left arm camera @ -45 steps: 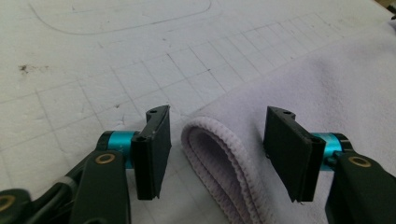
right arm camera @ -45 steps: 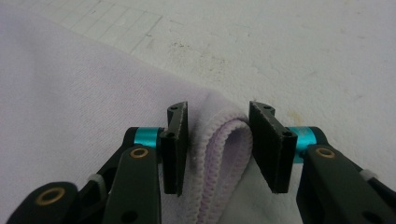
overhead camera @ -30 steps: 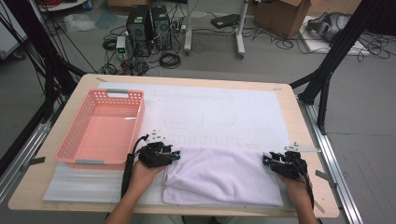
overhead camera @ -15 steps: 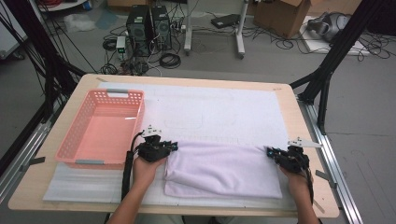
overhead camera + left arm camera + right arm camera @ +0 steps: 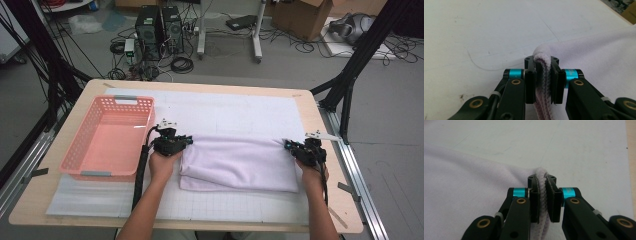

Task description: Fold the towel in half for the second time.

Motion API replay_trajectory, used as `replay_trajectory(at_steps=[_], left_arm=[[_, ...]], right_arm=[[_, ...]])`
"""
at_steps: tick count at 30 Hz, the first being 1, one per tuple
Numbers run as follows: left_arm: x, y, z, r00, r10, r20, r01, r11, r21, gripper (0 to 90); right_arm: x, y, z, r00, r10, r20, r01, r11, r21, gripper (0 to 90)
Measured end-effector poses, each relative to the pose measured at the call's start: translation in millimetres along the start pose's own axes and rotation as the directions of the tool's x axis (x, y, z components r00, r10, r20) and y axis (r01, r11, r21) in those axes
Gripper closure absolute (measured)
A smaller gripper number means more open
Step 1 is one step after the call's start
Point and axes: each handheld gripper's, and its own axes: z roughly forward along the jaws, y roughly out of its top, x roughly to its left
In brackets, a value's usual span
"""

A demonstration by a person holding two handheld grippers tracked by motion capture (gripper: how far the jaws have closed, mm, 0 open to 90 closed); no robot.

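In the high view, a lilac towel [image 5: 239, 162] is seen folded on the tabletop [image 5: 300, 102], its long axis running side to side between the hands; the left hand-held gripper [image 5: 186, 141] is clamped on its far left corner and the right hand-held gripper [image 5: 288, 144] on its far right corner, each equally near

In the left gripper view, doubled cloth [image 5: 543, 75] is pinched between the jaws

In the right gripper view, the towel's edge [image 5: 541, 195] is likewise gripped, the rest spreading leftward

A pink basket [image 5: 80, 145] stands to the left
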Motion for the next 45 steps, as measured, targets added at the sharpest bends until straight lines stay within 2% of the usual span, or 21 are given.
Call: replay_trajectory(at_steps=[2, 3, 4, 5, 6, 8, 12, 13, 15, 16, 19, 23, 26, 31, 34, 35, 37, 39, 41, 43, 45], left_arm=[[1.8, 0.6, 1.7, 0.9998, -0.021, -0.007, 0.021, 0.9996, -0.02, 77.0], [1.8, 0.6, 1.7, 0.9998, -0.021, -0.007, 0.021, 0.9996, -0.02, 74.2], [0.5, 0.1, 1.9, 0.999, -0.039, -0.023, 0.039, 0.9991, -0.016, 67.7], [0.5, 0.1, 1.9, 0.999, -0.039, -0.023, 0.039, 0.9991, -0.016, 60.9], [-2.5, -0.3, -1.9, 0.9992, -0.04, 0.007, 0.04, 0.9992, -0.008, 56.0], [-7.5, -0.7, -10.0, 0.9998, -0.007, 0.018, 0.007, 0.9998, -0.019, 53.0], [-12.9, -4.1, -21.2, 0.999, 0.015, 0.041, -0.013, 0.9994, -0.033, 53.3], [-16.1, -8.7, -26.4, 0.9956, 0.03, 0.089, -0.029, 0.9995, -0.013, 56.0], [-18.9, -11.5, -28.3, 0.9939, 0.046, 0.101, -0.046, 0.9989, 0.001, 58.5], [-22.5, -19.2, -33.9, 0.9907, 0.037, 0.13, -0.038, 0.9993, 0.001, 61.4], [-27.1, -30.2, -39.7, 0.9881, 0.058, 0.142, -0.062, 0.9978, 0.023, 63.6], [-29.7, -47.6, -46.0, 0.9866, 0.088, 0.137, -0.098, 0.993, 0.066, 65.0], [-31.8, -55.9, -53.5, 0.9862, 0.11, 0.124, -0.118, 0.9913, 0.058, 64.6], [-38.8, -61.8, -64.2, 0.9825, 0.151, 0.11, -0.158, 0.9851, 0.067, 61.1], [-41.3, -64.2, -69.5, 0.984, 0.148, 0.1, -0.154, 0.9866, 0.055, 53.9], [-42.0, -65.3, -72.1, 0.987, 0.134, 0.089, -0.138, 0.9893, 0.046, 50.5], [-41.5, -68.5, -78.8, 0.9892, 0.109, 0.098, -0.112, 0.9934, 0.024, 49.8], [-40.0, -70.4, -80.5, 0.9887, 0.107, 0.105, -0.11, 0.9935, 0.028, 50.7], [-39.1, -73.5, -79.1, 0.99, 0.094, 0.106, -0.098, 0.9945, 0.036, 53.0], [-40.3, -77.7, -75.9, 0.9885, 0.111, 0.103, -0.118, 0.9903, 0.072, 62.6], [-42.0, -77.5, -76.8, 0.9883, 0.125, 0.087, -0.132, 0.9889, 0.07, 78.1]], right_arm=[[0.3, 2.2, 4.0, 0.9999, 0.006, 0.014, -0.006, 1.0, -0.01, 82.4], [1.1, 2.8, 6.1, 0.9996, 0.017, 0.021, -0.017, 1.0, -0.006, 82.1], [1.9, 2.8, 7.8, 0.9994, 0.017, 0.03, -0.017, 1.0, 0.003, 80.6], [2.7, 2.3, 9.3, 0.9992, 0.014, 0.037, -0.014, 1.0, 0.012, 77.8], [3.0, 1.6, 10.4, 0.999, 0.015, 0.041, -0.016, 1.0, 0.025, 70.8], [3.4, 0.1, 8.4, 0.9983, 0.019, 0.055, -0.021, 0.999, 0.026, 62.6], [5.4, -4.9, -5.3, 0.9992, 0.007, 0.04, -0.008, 1.0, 0.01, 58.7], [5.9, -6.7, -9.1, 0.9995, 0.0, 0.03, 0.0, 1.0, 0.012, 58.1], [8.2, -10.9, -15.9, 0.9999, -0.012, 0.004, 0.012, 1.0, 0.019, 58.0], [9.9, -13.1, -19.6, 0.9998, -0.02, -0.006, 0.02, 1.0, 0.02, 58.0], [14.6, -21.6, -29.3, 0.9984, -0.035, -0.044, 0.036, 0.999, 0.02, 57.3], [18.4, -35.5, -37.1, 0.9964, -0.048, -0.07, 0.051, 0.998, 0.036, 56.0], [19.9, -42.9, -44.2, 0.9949, -0.049, -0.088, 0.052, 0.998, 0.03, 55.5], [26.5, -50.6, -54.1, 0.9922, -0.074, -0.1, 0.08, 0.995, 0.06, 56.5], [28.8, -55.8, -62.9, 0.9919, -0.07, -0.106, 0.078, 0.994, 0.071, 57.2], [28.7, -57.2, -66.2, 0.9908, -0.07, -0.116, 0.078, 0.995, 0.069, 57.5], [31.6, -60.0, -73.4, 0.9891, -0.063, -0.133, 0.073, 0.995, 0.071, 58.5], [35.3, -63.0, -79.8, 0.9876, -0.075, -0.138, 0.086, 0.993, 0.082, 58.7], [37.9, -67.0, -82.6, 0.9887, -0.097, -0.114, 0.109, 0.988, 0.106, 63.5], [37.7, -71.0, -81.7, 0.9891, -0.107, -0.102, 0.118, 0.986, 0.119, 71.6], [33.8, -71.1, -81.4, 0.9901, -0.103, -0.096, 0.113, 0.987, 0.114, 82.0]])
